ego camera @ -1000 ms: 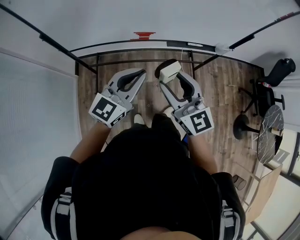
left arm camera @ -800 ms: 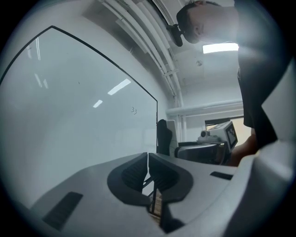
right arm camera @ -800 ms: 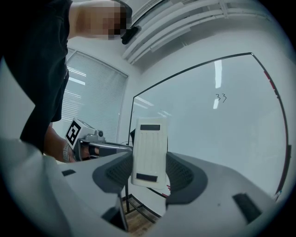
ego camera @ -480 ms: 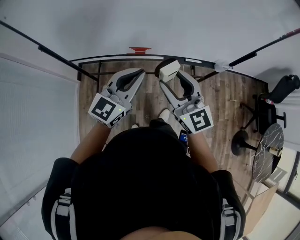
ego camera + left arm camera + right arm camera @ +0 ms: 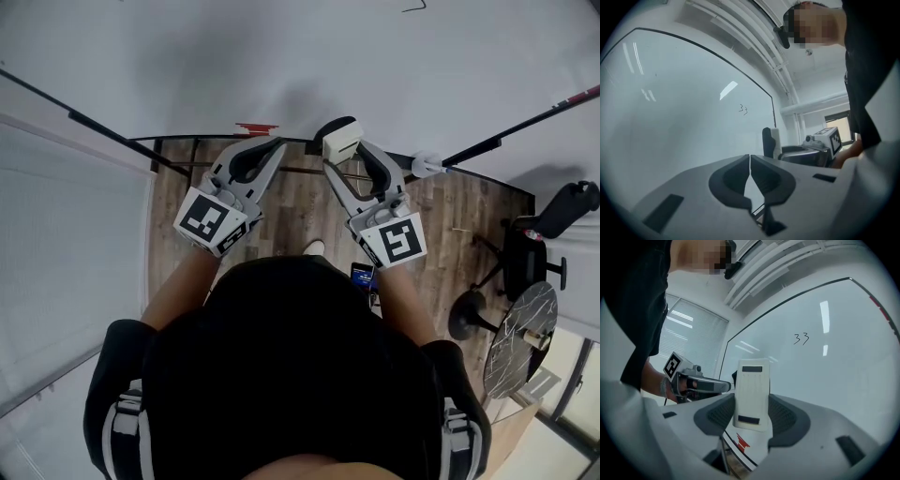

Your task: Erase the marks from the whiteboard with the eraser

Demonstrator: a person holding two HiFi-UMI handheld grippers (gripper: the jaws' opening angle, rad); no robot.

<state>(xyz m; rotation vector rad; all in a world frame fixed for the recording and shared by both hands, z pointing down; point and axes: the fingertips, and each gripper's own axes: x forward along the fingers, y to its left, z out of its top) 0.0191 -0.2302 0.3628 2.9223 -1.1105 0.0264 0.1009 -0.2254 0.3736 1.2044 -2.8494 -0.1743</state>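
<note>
My right gripper (image 5: 751,403) has its jaws clamped on the white eraser (image 5: 751,390), whose long axis runs out along the jaws, free end aimed up the whiteboard (image 5: 839,380). The marks (image 5: 801,338), a small scribble, lie well above the eraser and slightly to its right, so I judge the coming move to be an upward reach. My left gripper (image 5: 266,152) rides beside it, jaws together and empty.

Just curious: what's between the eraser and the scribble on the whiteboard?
Nothing: in the right gripper view, only bare whiteboard separates the eraser, clamped in the right gripper, from the mark.
</note>
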